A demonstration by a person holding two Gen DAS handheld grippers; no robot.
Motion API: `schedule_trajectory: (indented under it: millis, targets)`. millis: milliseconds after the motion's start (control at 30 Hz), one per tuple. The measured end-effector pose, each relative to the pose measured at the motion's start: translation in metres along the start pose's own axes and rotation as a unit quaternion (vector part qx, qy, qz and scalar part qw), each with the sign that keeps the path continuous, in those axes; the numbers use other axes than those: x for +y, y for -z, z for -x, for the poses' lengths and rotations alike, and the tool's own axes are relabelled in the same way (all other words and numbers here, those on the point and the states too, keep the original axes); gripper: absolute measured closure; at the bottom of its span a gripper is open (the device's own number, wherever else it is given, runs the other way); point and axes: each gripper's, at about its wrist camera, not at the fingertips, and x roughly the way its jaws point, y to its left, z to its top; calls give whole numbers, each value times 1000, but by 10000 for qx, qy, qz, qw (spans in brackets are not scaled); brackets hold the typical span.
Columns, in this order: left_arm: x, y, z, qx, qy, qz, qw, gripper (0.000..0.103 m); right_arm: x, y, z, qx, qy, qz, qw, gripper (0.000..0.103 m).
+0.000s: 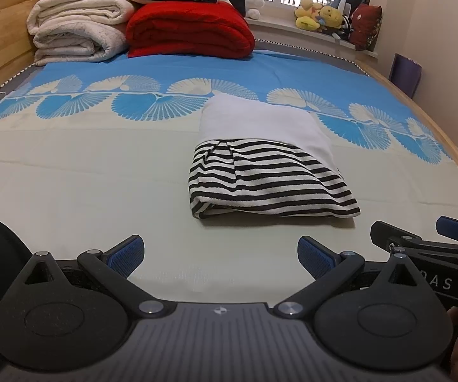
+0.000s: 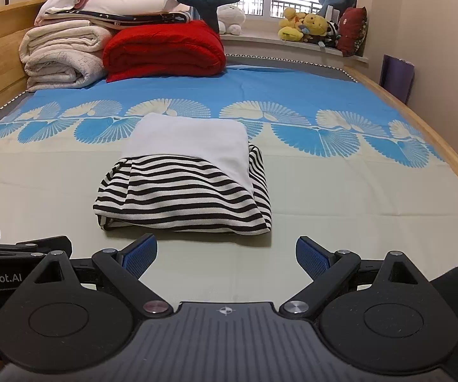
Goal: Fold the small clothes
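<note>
Both grippers sit low at the near edge of the bed, side by side, and both are spread wide with nothing between the blue pads. The left gripper has the garment ahead and off to its right; the right gripper has the same garment ahead and a bit to its left. So the bundle lies pretty much between the two, slightly closer to the right one's centre line by the looks of it. Neither one touches it.

The garment is already a compact packet lying flat on the sheet: striped fabric toward the grippers, plain white part folded over the far half. Its near edge runs crosswise to both grippers, and the layered open edge faces them. Judging from that, the fold looks close to done, and any further move would mean reaching straight forward to that near edge, one gripper per corner.

No containers anywhere in view. At the far end of the bed there's a stack of blankets next to a red quilt, well apart from the garment.
</note>
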Motion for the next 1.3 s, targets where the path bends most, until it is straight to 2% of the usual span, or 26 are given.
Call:
schedule_trajectory:
  millis: [1300]
  targets:
    - [3, 0, 0, 24, 8, 25, 10000, 0, 1, 0, 0, 8, 1, 11, 10000, 9]
